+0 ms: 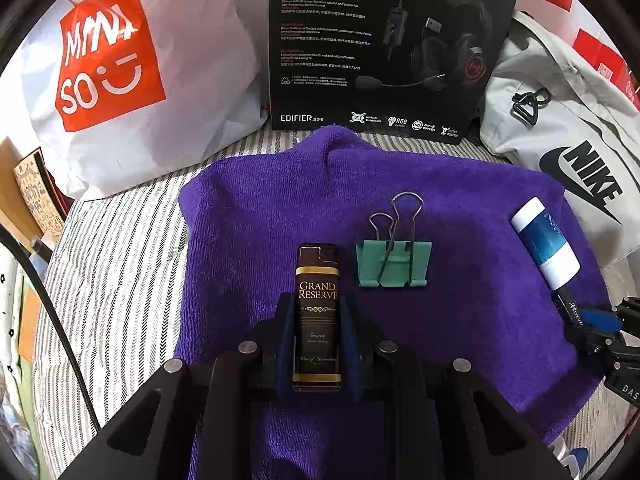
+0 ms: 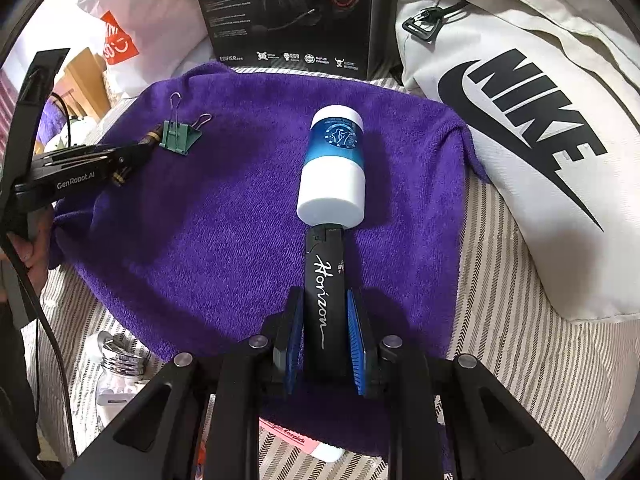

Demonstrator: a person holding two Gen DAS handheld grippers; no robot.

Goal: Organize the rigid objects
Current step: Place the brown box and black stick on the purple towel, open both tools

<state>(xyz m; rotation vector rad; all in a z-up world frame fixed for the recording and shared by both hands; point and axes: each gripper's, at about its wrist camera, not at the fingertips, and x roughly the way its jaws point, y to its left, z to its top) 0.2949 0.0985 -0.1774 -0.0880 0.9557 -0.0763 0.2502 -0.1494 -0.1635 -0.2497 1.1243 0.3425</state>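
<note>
Both pairs of jaws were closed on lighters over the purple towel (image 1: pixel 256 216). Left gripper (image 1: pixel 316 312) clamped a dark brown lighter (image 1: pixel 318 312) labelled "Grand Reserve" beside a green binder clip (image 1: pixel 394 264). Right gripper (image 2: pixel 324 312) gripped a black lighter (image 2: pixel 324 280) marked "Horizon", its tip meeting a white-and-blue cylindrical bottle (image 2: pixel 334 164).

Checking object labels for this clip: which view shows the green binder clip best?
The left wrist view: the green binder clip lies large and near centre on the purple towel, both wire handles clear. In the right wrist view it is small, far left, beside the left gripper.
</note>
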